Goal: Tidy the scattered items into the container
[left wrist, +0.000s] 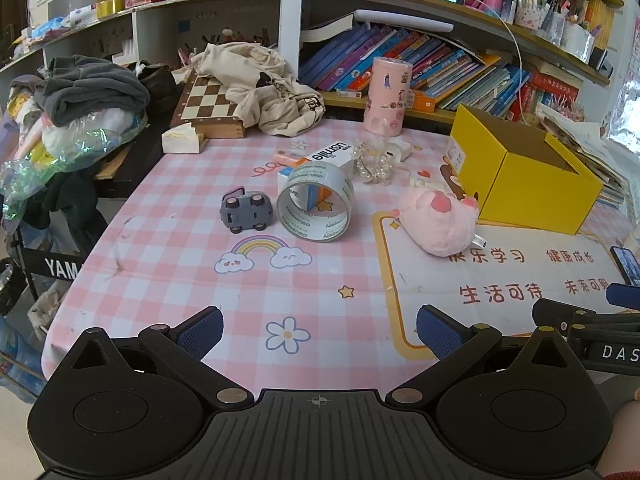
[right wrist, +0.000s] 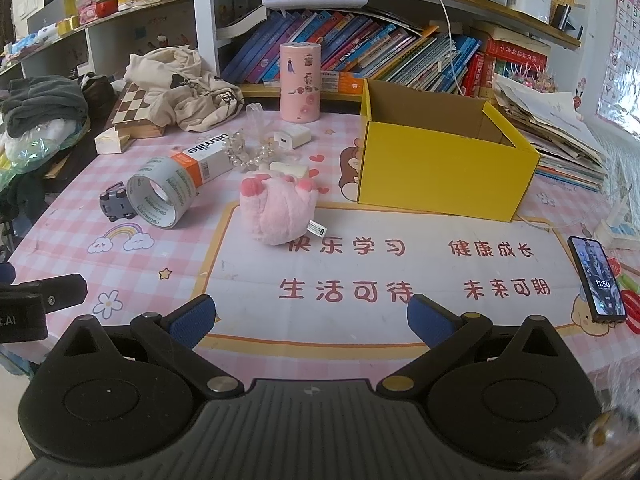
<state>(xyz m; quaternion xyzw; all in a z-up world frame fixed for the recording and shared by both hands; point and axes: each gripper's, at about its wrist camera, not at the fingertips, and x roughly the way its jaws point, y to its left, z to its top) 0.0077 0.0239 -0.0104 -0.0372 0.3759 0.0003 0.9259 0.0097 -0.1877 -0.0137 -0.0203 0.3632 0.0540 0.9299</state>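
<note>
Two tongs: my left gripper (left wrist: 318, 330) and right gripper (right wrist: 310, 318), both low at 6 o'clock over the pink checked tablecloth (left wrist: 192, 240).
Jaws: spread wide on both, holding nothing and touching nothing.
Container: yellow box (right wrist: 440, 168), open-topped, at 1 o'clock in the right view.
Items: pink plush toy (right wrist: 278, 212) at 12 o'clock, just left of the box; tape roll (right wrist: 162, 196), grey toy car (right wrist: 115, 202), Usmile carton (right wrist: 204, 160) and pearl bracelet (right wrist: 244, 156) toward 10 and 11 o'clock.
Risk: the tape roll lies on its curved side against the carton and may roll off if I nudge it; the soft plush may squash and slip from a shallow pinch.
</note>
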